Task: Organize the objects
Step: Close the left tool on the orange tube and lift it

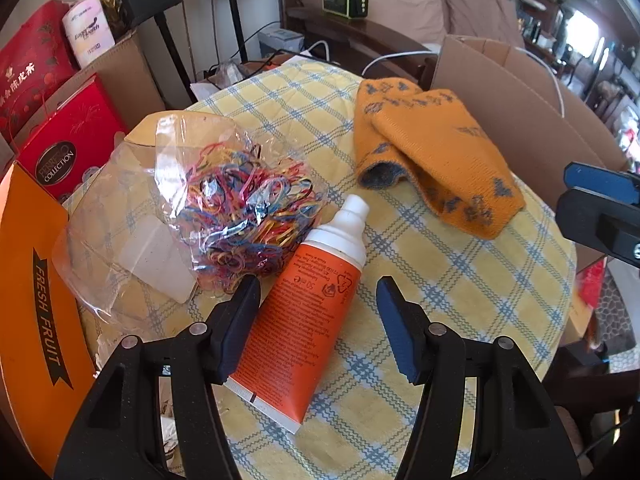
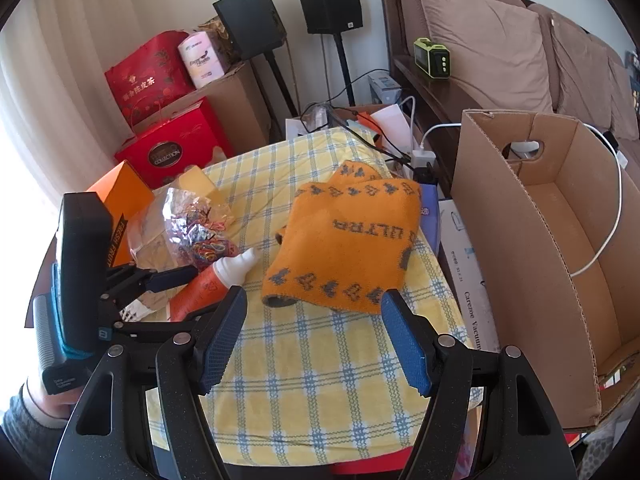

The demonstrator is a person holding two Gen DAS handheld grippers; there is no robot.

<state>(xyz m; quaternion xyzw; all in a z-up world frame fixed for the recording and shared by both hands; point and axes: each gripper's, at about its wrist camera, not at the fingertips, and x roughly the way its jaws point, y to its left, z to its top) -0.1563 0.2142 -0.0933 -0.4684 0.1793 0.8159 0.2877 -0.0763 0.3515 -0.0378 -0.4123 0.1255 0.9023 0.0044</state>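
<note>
An orange tube with a white cap lies on the yellow checked cloth. My left gripper is open and straddles the tube's body. Its left finger sits at the tube's edge, and a strip of cloth shows between the tube and the right finger. Left of the tube lies a clear bag of coloured rubber bands. An orange knitted sock pair lies further back. My right gripper hovers open in front of the socks, with nothing between its fingers.
An open cardboard box stands at the table's right side with a white cable hanging into it. An orange "Fresh Fruit" box and red gift boxes crowd the left edge. A sleeved hand holds the left gripper.
</note>
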